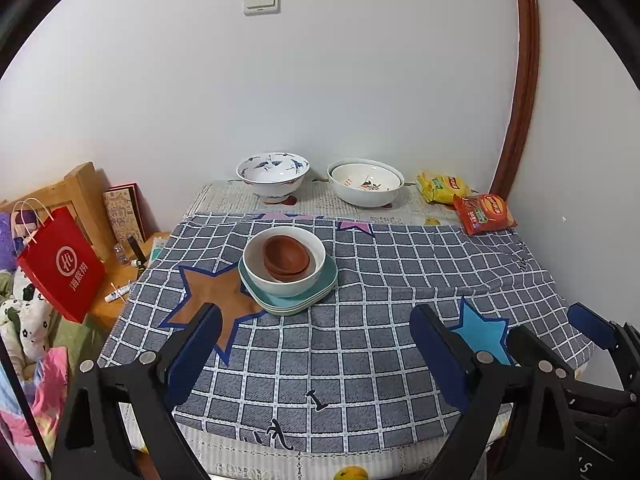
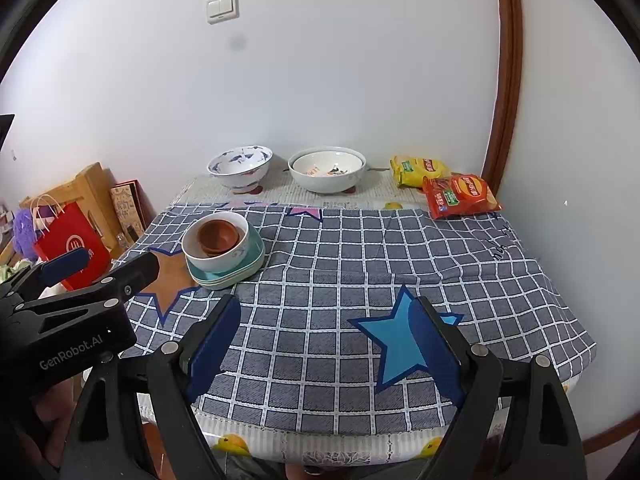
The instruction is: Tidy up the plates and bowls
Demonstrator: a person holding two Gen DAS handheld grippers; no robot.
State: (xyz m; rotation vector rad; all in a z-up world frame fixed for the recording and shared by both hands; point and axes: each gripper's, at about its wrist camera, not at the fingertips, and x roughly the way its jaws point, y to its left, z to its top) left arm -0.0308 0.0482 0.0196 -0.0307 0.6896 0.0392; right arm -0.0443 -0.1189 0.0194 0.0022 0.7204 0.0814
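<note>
- My left gripper (image 1: 316, 320) hangs over the near part of the surface with its blue-padded jaws spread wide and nothing between them, only cloth below.
- My right gripper (image 2: 326, 312) is likewise wide open and empty, over the light blue star (image 2: 400, 340) printed on the cloth, near and to the right.
- The grey-and-white checked tablecloth (image 1: 360, 360) covers most of the surface (image 1: 224, 196); a pale patterned strip of the surface shows along the far edge.
- Two small reddish-brown bowls (image 1: 286, 258), nested one in the other, sit inside a plain white bowl (image 1: 284, 280).
- That white bowl stands on a stack of pale green, rounded-square plates (image 1: 320, 294), left of centre on the cloth, its near left edge over a brown star (image 1: 212, 292).
- At the far edge by the wall stand a white bowl with blue painted figures (image 1: 272, 178), to the left, and a wide white bowl with an orange and dark design inside (image 1: 366, 184), just to its right; they stand apart.
- A yellow snack packet (image 1: 440, 188) and a red snack packet (image 1: 484, 214) lie at the far right corner, overlapping.
- A red paper bag with white handles (image 1: 60, 264) stands off the surface to the left, beside a wooden frame (image 1: 84, 188).
</note>
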